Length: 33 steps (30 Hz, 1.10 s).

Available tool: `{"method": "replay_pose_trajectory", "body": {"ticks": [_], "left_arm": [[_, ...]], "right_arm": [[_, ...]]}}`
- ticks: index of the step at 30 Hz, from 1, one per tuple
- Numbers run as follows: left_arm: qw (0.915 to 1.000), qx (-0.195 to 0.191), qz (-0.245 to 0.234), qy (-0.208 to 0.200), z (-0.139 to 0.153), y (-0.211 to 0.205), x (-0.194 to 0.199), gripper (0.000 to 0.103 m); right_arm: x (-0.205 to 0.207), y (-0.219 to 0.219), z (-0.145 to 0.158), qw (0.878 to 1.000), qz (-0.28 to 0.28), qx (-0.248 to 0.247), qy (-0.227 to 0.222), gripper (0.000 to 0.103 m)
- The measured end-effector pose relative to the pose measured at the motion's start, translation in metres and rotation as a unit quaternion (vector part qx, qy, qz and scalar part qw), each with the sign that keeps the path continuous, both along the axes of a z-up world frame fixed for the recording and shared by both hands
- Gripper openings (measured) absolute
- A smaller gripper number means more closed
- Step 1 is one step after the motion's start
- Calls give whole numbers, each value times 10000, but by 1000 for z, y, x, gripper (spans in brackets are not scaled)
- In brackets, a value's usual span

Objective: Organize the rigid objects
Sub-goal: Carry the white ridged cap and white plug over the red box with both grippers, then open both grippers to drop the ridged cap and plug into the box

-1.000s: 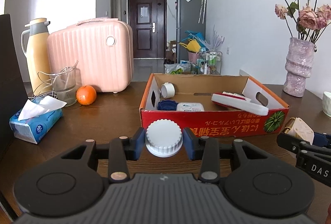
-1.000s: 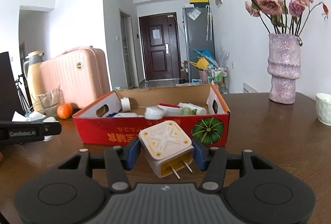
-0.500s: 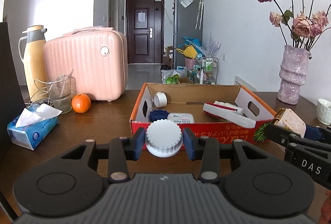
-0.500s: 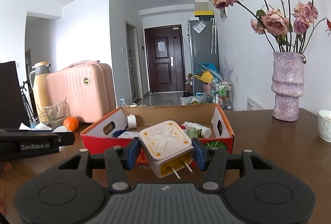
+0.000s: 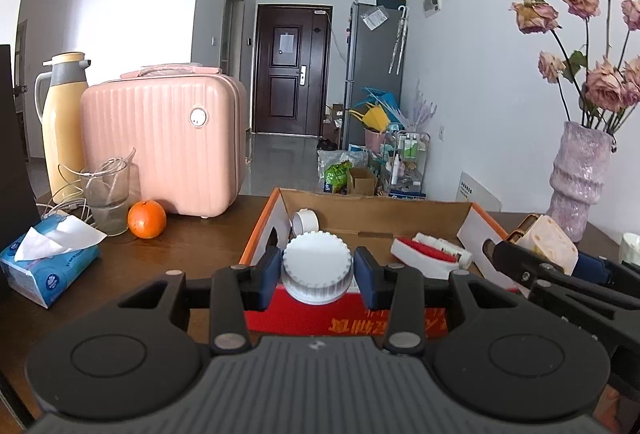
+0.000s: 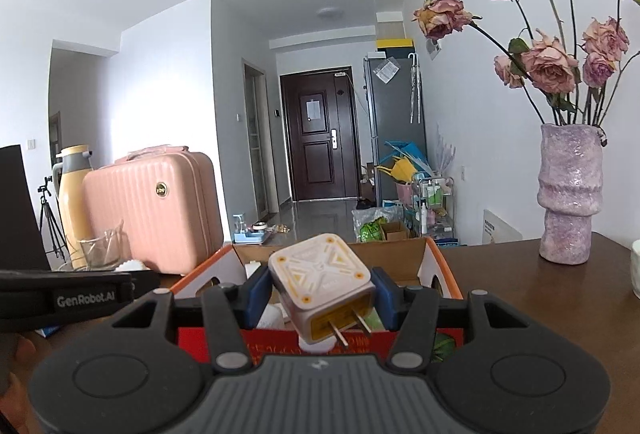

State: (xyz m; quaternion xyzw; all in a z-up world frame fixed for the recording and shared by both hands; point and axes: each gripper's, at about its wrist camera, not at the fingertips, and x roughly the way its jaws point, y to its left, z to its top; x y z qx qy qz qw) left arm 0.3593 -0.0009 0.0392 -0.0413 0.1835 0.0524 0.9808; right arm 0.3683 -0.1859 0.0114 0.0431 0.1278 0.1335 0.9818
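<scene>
My left gripper (image 5: pixel 317 278) is shut on a white ribbed bottle cap (image 5: pixel 317 266), held over the front wall of the red cardboard box (image 5: pixel 352 318). My right gripper (image 6: pixel 320 294) is shut on a cream plug adapter (image 6: pixel 322 284) with two metal prongs, held above the box's front edge (image 6: pixel 280 342). The right gripper and its adapter (image 5: pixel 548 242) also show at the right in the left wrist view. The box holds a white tape roll (image 5: pixel 306 220), a red and white flat item (image 5: pixel 428 252) and other small things.
A pink suitcase (image 5: pixel 164 141), a yellow thermos (image 5: pixel 62 125), a glass with cables (image 5: pixel 106 193), an orange (image 5: pixel 147 220) and a tissue pack (image 5: pixel 44 266) stand at the left of the wooden table. A purple vase with dried roses (image 6: pixel 570 193) and a white cup (image 6: pixel 635 266) stand at the right.
Both grippers have risen and moved forward with their objects, from in front of the box to above its front wall. Their grips have not changed.
</scene>
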Motion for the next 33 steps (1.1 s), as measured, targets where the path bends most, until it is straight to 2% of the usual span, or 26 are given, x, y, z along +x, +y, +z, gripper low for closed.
{"method": "replay_pose_trajectory", "body": {"ticks": [12, 33], "left_arm": [[9999, -86, 51, -33, 3, -7, 38, 41], [9999, -62, 91, 127, -9, -6, 99, 41]], "right_arm": [[36, 1, -3, 9999, -37, 66, 68, 53], [94, 0, -13, 9995, -207, 49, 220, 53]]}}
